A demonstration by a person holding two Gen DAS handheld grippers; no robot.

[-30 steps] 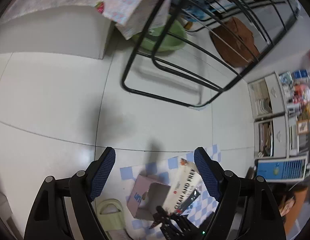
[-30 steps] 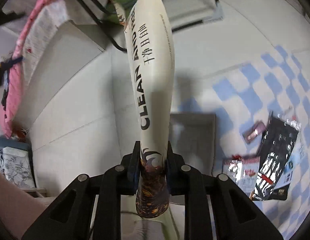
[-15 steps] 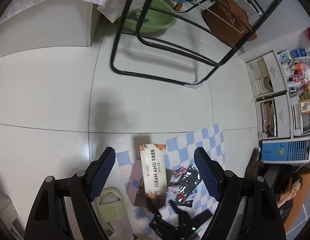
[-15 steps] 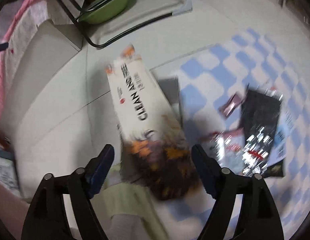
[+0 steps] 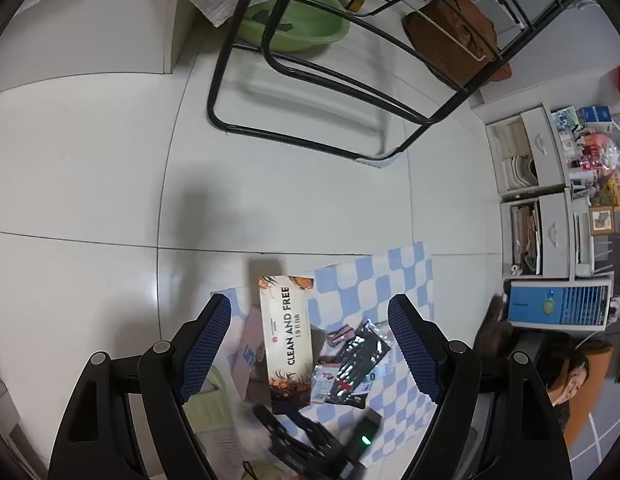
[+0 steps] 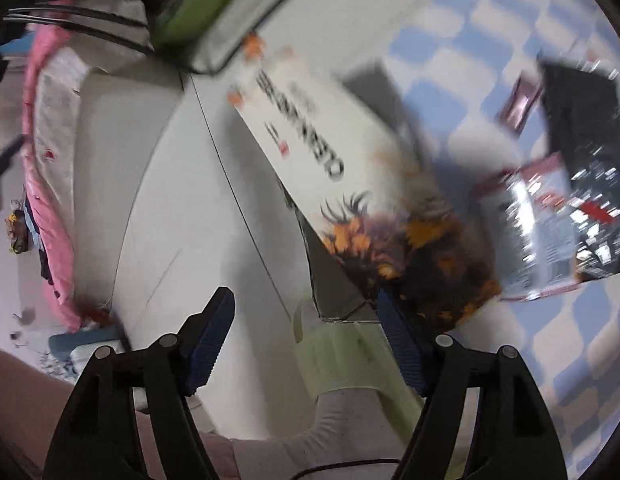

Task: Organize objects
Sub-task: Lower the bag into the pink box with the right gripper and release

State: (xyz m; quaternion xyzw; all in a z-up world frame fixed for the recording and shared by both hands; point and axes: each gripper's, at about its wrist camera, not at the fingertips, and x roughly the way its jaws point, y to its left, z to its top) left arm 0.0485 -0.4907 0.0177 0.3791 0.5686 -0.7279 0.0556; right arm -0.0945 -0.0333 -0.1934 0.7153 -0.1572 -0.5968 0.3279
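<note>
A long white "CLEAN AND FREE" box [image 5: 287,336] lies flat across an open cardboard box [image 5: 246,350] at the edge of a blue-and-white checked mat [image 5: 374,280]. It also shows in the blurred right wrist view [image 6: 330,148]. A black foil packet [image 5: 356,364] and small red packets [image 5: 324,378] lie to its right on the mat. My left gripper [image 5: 308,346] is open and empty, held high above the floor. My right gripper [image 6: 306,344] is open and empty, just short of the white box; it appears from above in the left wrist view [image 5: 310,436].
A green slipper [image 6: 350,364] with a foot in it stands beside the cardboard box. A black metal rack [image 5: 330,80] with a green basin [image 5: 294,24] stands beyond on the white tiled floor. White drawers [image 5: 546,184] line the right wall.
One second ago my right gripper was shut on the white box and held it upright. It let go; the box now lies flat on the cardboard box, and the gripper has drawn back.
</note>
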